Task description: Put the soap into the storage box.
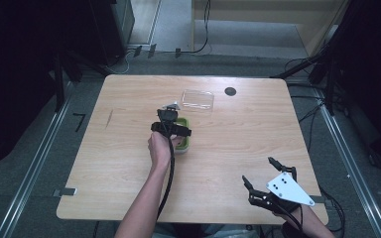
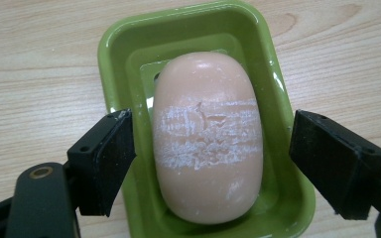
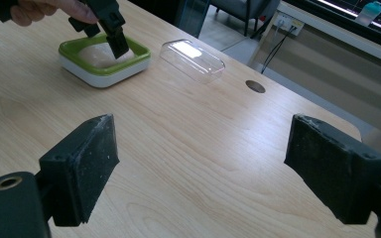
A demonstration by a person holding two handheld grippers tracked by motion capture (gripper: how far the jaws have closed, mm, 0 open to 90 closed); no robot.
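Observation:
A peach bar of soap, scuffed white across its middle, lies in a green soap dish with a white base on the wooden table. My left gripper hangs just over the dish, pointing down. Its jaws stand on either side of the soap with a gap at each side, so it is open. From the right gripper view the dish sits at the far left, with the left gripper above it. My right gripper is open and holds nothing, near the table's front right corner.
A clear plastic lid lies on the table just beyond the dish, towards the right. A dark round hole is near the far edge. Cables and dark stands surround the table on the floor.

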